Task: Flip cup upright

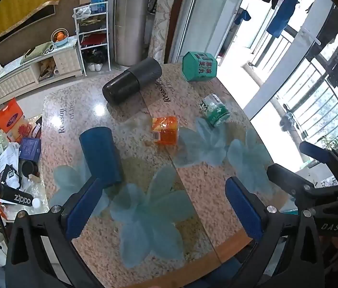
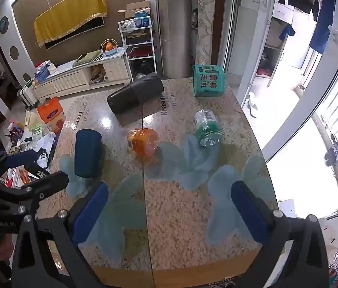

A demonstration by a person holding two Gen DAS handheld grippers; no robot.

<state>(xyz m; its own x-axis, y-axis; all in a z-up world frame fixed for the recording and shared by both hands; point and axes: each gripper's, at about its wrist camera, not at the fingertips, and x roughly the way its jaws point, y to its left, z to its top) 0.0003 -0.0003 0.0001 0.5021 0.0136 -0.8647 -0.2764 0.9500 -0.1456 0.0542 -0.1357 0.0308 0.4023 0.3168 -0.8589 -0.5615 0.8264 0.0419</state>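
Both grippers hang released above the table [image 1: 193,182]: the left gripper [image 1: 166,206] and right gripper [image 2: 169,211], jaws wide, grasping nothing. Beyond lies the black cylinder [image 1: 131,82], then the blue cup [image 1: 100,154] on its side at the table's left, just ahead of the left gripper's fingers.

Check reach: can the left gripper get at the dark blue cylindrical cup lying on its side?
Probably yes. The left gripper is open and the dark blue cylindrical cup lies just beyond its left finger, nothing between.

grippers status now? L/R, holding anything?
Left gripper: open, holding nothing, above the table.
Right gripper: open, holding nothing.
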